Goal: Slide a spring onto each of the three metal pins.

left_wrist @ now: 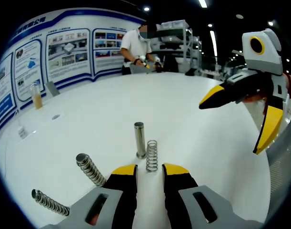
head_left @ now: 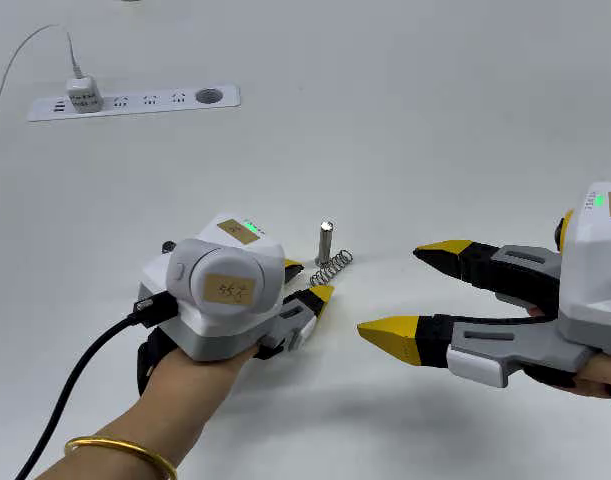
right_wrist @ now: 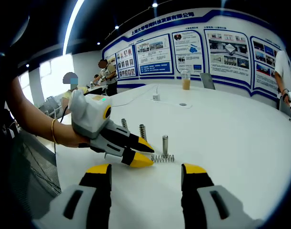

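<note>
— So where does the last spring lie?

— Flat on the white table, just beside the bare pin, which stands upright at eleven o'clock of it in the left gripper view. The two other pins, down at eight o'clock in that view, already wear coils.

— And the tongs?

— The left gripper has its jaws parted only a little, and the spring's near end lies in the gap. The jaws look clear of the wire, so it has hold of nothing. The right gripper hangs at three o'clock of the spring in the head view, jaws spread wide and empty.

— How will the spring handle?

— Probably light, and soft along its length. The thin round wire should roll or skitter if nudged, and sag if pinched at one end.

— Where should it be held, then?

— Across the middle coils, gently, firm enough to lift it without crushing it. That leaves one end open to tip up and drop over the pin's top. The pin looks stiff but free-standing, so a sideways knock may topple it.
</note>
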